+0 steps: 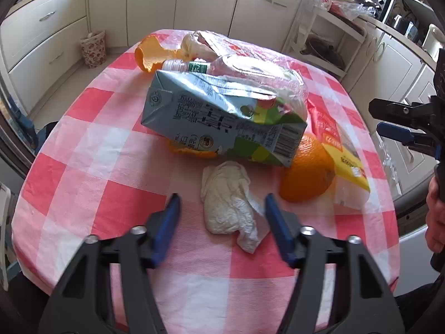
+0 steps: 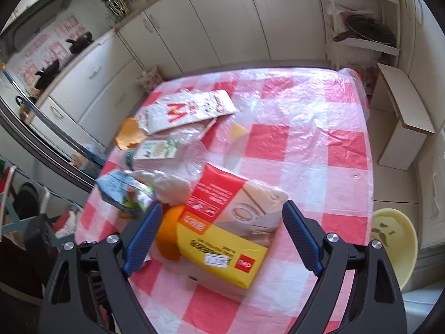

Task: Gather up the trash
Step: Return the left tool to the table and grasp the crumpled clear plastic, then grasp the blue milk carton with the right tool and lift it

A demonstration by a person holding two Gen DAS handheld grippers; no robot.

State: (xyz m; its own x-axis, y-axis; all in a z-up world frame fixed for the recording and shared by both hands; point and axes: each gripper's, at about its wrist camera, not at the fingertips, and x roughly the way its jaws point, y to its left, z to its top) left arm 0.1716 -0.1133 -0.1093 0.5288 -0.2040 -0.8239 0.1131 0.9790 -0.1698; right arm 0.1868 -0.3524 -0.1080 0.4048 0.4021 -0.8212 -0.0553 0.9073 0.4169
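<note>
A pile of trash lies on the red and white checked table (image 1: 91,150). A crumpled white tissue (image 1: 226,203) lies nearest, between the fingertips of my open left gripper (image 1: 221,199). Behind it lie a crushed blue-grey juice carton (image 1: 219,117), orange peel (image 1: 304,172), a plastic bottle (image 1: 192,66) and a clear plastic bag (image 1: 264,75). My open right gripper (image 2: 222,208) hovers over a red and yellow plastic wrapper (image 2: 230,222) with orange peel (image 2: 167,233) beside it. The carton (image 2: 126,192) and a white paper bag (image 2: 192,108) lie further left. The right gripper also shows at the left wrist view's right edge (image 1: 400,122).
White kitchen cabinets (image 1: 194,0) run behind the table. A floral bin (image 1: 93,48) stands on the floor at the far left. A yellow bowl-shaped bin (image 2: 395,239) sits off the table's right edge. An open shelf with pans (image 2: 364,33) stands at the back right.
</note>
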